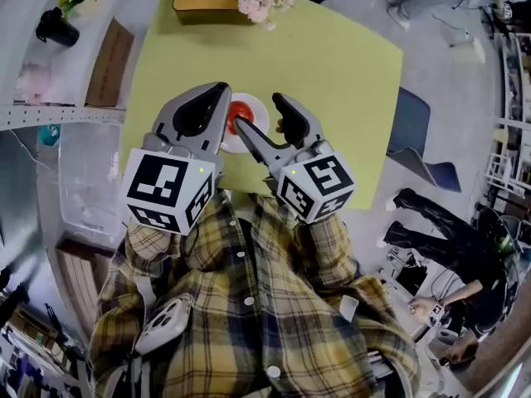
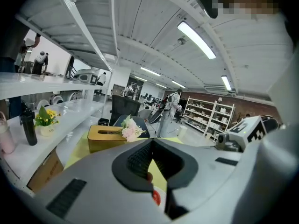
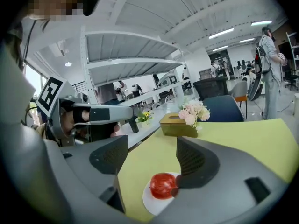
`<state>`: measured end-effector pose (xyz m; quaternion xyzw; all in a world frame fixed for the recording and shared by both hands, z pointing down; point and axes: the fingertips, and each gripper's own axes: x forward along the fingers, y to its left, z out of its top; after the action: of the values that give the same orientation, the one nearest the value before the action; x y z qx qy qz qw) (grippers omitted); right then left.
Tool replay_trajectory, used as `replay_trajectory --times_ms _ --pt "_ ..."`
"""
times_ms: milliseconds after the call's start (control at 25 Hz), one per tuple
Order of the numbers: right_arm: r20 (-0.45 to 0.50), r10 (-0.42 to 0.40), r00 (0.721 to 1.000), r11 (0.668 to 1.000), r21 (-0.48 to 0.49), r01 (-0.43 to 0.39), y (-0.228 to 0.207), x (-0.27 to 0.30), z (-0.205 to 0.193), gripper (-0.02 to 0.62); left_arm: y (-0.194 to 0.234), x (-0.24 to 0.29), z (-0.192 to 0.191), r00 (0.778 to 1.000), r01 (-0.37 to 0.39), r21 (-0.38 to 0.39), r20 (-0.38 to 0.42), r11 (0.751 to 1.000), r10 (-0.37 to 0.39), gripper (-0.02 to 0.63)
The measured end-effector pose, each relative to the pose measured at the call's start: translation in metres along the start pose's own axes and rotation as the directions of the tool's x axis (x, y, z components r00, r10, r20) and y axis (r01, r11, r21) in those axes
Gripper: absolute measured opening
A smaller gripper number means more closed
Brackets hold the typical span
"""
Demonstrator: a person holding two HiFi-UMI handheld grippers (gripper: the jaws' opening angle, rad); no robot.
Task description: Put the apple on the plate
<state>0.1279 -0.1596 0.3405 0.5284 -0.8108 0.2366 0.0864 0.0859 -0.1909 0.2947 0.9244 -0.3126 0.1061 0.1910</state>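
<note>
The round red apple (image 3: 162, 185) is resting on the white round plate (image 3: 152, 203), near side of the yellow-green bench (image 1: 332, 65); placement appears complete. The right gripper (image 3: 152, 148) jaws are being held wide, empty; the left gripper (image 2: 151, 143) jaws are together, empty.

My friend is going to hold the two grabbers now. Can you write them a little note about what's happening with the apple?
Left gripper: jaws together at the tips, nothing in them, held up above the table.
Right gripper: jaws wide apart and empty, also up in the air, looking down toward the plate.
Things: the red apple sits on the white plate, near the table's front edge. Neither gripper touches it.
Done: the apple is on the plate.
Left: probably nothing for the apple; just keep both grippers clear of the plate.
</note>
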Motion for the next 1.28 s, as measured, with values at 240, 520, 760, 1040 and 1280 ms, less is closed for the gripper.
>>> replay_trajectory --times_ms 240,520,760,1040,1280 --pt "0.079 -0.009 0.997 1.000 -0.026 0.011 0.007 -0.024 0.039 0.289 -0.020 0.001 0.027 0.998 0.042 0.042 0.036 0.998 -0.043 0.005" --pt "0.156 -0.052 0.986 0.996 -0.057 0.061 0.009 -0.057 0.066 0.182 -0.041 -0.001 0.043 0.995 0.075 0.072 0.065 0.995 -0.079 0.005" --pt "0.187 -0.080 0.979 0.995 -0.037 0.088 0.006 -0.076 0.073 0.103 -0.053 0.001 0.047 0.993 0.097 0.082 0.067 0.992 -0.102 0.005" --pt "0.225 -0.123 0.966 0.990 -0.033 0.134 0.000 -0.095 0.078 0.011 -0.064 0.005 0.043 0.990 0.119 0.086 0.060 0.989 -0.125 0.005" --pt "0.226 -0.136 0.965 0.987 -0.053 0.152 -0.002 -0.102 0.080 -0.003 -0.065 0.008 0.045 0.990 0.124 0.086 0.061 0.989 -0.130 0.005"
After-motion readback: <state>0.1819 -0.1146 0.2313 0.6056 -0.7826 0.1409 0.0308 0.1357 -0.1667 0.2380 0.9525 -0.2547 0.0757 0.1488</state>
